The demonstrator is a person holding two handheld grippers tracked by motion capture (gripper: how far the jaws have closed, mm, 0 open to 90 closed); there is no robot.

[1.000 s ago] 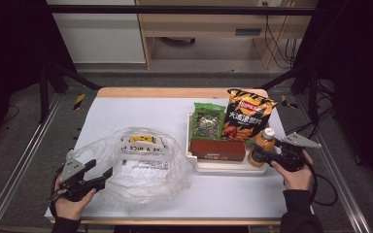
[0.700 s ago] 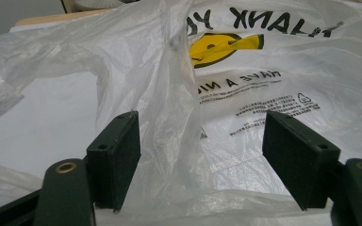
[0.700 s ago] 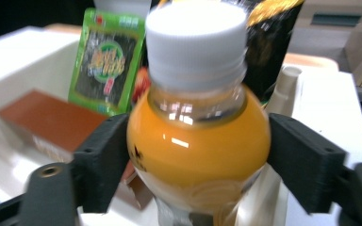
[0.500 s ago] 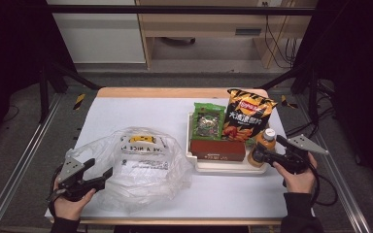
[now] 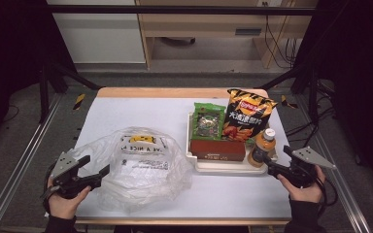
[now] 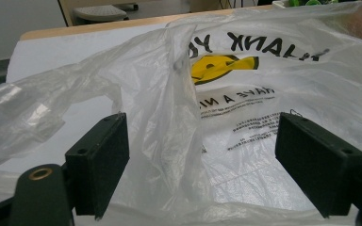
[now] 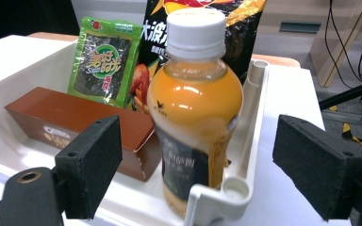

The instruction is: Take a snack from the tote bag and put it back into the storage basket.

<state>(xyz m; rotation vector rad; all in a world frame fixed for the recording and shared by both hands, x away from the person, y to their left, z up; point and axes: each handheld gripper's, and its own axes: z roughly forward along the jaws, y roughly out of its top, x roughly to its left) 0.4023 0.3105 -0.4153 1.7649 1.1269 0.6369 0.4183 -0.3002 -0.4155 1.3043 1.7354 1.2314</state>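
Right gripper [image 5: 272,164] spread wide, jaws flanking bottle [image 7: 195,108] upright in tray [image 7: 257,94] corner, lined up for side grasp. Left gripper [image 5: 93,169] also released, straddling bag [image 6: 179,117] fold, probably to pinch it.

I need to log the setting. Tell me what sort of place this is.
Probably a lab or workshop set up for recording, not a home or shop. A white table stands inside a dark metal frame, loose cables hang behind it, and a person's hands hold the left gripper and right gripper.
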